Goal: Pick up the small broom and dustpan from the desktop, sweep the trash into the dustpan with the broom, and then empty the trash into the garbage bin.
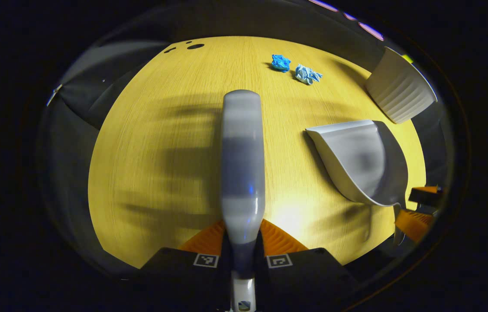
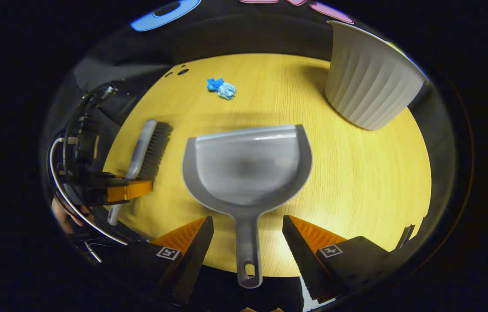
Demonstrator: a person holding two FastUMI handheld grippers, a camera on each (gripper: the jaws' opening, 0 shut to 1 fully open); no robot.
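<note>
My left gripper [image 1: 244,232] is shut on the handle of the small grey broom [image 1: 242,151], which points away over the wooden table [image 1: 148,164]. In the right gripper view the broom [image 2: 148,149] lies bristles to the right, with the left gripper [image 2: 127,190] clamped on its handle. The grey dustpan [image 2: 248,169] rests flat on the table, its handle [image 2: 248,247] running back between the spread fingers of my open right gripper [image 2: 248,223]. Two crumpled blue scraps of trash [image 1: 295,69] [image 2: 222,89] lie at the far side of the table.
A white ribbed garbage bin [image 2: 369,78] [image 1: 399,89] stands at the far right, just beyond the dustpan [image 1: 356,160]. Small dark holes [image 1: 192,46] mark the far left of the table. A hand [image 2: 65,216] shows behind the left gripper.
</note>
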